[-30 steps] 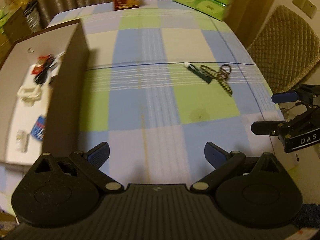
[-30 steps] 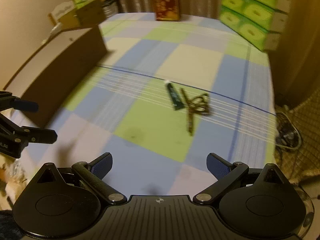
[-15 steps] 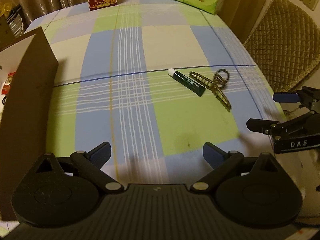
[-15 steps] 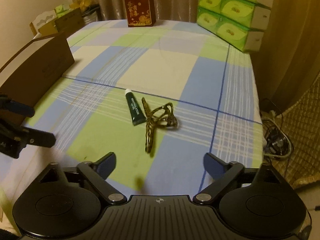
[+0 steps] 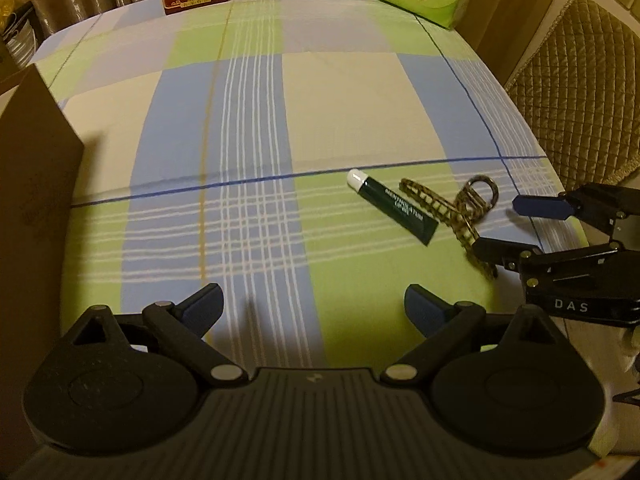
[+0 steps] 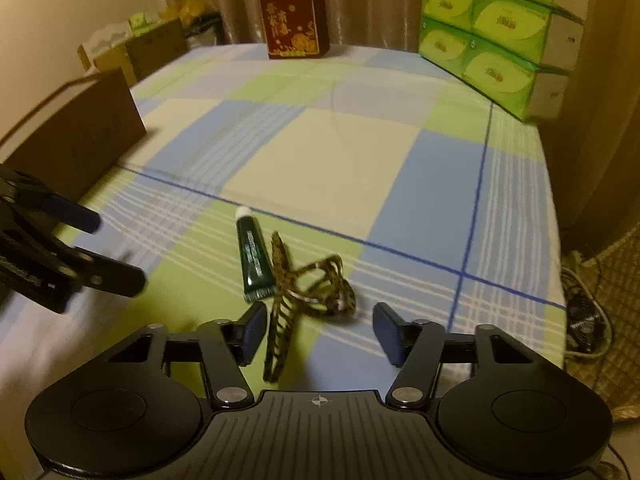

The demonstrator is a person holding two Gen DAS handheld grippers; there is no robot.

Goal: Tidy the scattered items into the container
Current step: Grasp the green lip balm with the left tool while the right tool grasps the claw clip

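Blue-green-cream checked tablecloth (image 6: pixel 328 152). Right gripper (image 6: pixel 320 334) closing, pads not yet touching the tortoiseshell plastic hair claw (image 6: pixel 308 292) between them. Dark green white-capped tube (image 6: pixel 252 256) touches the claw. Left gripper (image 5: pixel 314 308) spread, empty. Brown cardboard box (image 6: pixel 76 136) far left.

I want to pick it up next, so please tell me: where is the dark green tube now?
The dark green tube lies on the checked cloth, on a green square, just left of the hair claw in the right wrist view.
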